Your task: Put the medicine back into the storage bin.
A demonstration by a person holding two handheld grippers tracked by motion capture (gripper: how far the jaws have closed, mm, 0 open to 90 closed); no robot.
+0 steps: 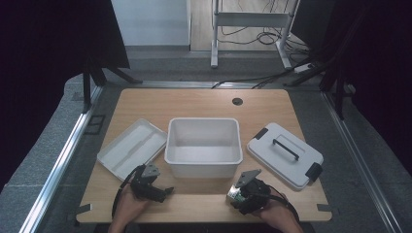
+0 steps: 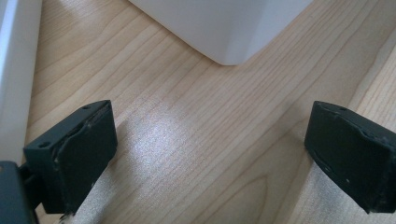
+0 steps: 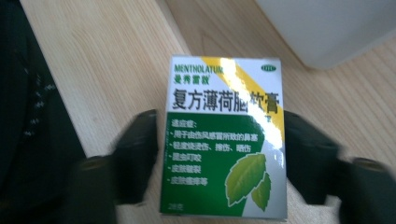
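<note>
2 jaws flank the Mentholatum box, pressing its sides.

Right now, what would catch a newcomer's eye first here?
A big white tub sits mid-table, with a shallow tray to its left and a grey lid to its right. Near the front edge, the right gripper clasps a green and white medicine box.

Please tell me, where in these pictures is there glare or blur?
Right gripper view: glare on the top of the Mentholatum box, and the black jaws beside it are blurred. Left gripper view: a soft bright sheen on the wooden table, otherwise sharp. High view: even light, dark surroundings.
</note>
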